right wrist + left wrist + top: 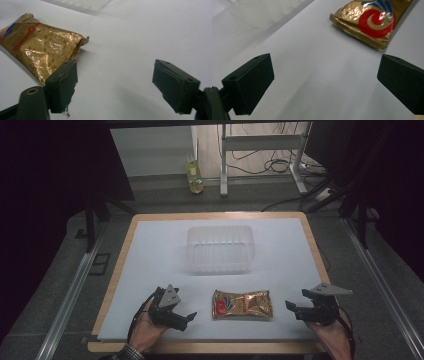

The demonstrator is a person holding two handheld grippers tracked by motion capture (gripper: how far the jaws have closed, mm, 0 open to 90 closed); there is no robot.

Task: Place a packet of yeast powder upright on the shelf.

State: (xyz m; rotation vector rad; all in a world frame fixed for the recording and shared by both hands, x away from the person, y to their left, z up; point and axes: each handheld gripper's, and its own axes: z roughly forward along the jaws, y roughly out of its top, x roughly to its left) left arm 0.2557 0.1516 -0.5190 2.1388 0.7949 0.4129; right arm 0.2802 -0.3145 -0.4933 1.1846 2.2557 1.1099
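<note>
The gold packet (242,303) lay flat on the white sheet (160,255) near the front edge of the desk (120,265), its long side running left to right, with a red swirl and blue marks printed at its left end. In the left gripper view that printed end (372,21) sat ahead of the jaws and off toward the right one, apart from both. In the right gripper view the crinkled plain end of the packet (42,52) reached down beside the left-hand jaw, though whether it touched could not be told.

The left tongs (189,318) rested just left of the packet, held in the person's left hand (147,327), jaws spread wide with bare sheet between them. The right tongs (292,308) sat to the packet's right, a little farther off, in the right hand (332,335), jaws likewise wide apart and gripping nothing.

Behind the packet, toward the middle of the sheet, stood a clear plastic tub (220,249), well apart from both tongs. Beyond the far edge of the desk a bottle of yellow liquid (194,175) stood on the floor beside a grey metal frame (260,142).
</note>
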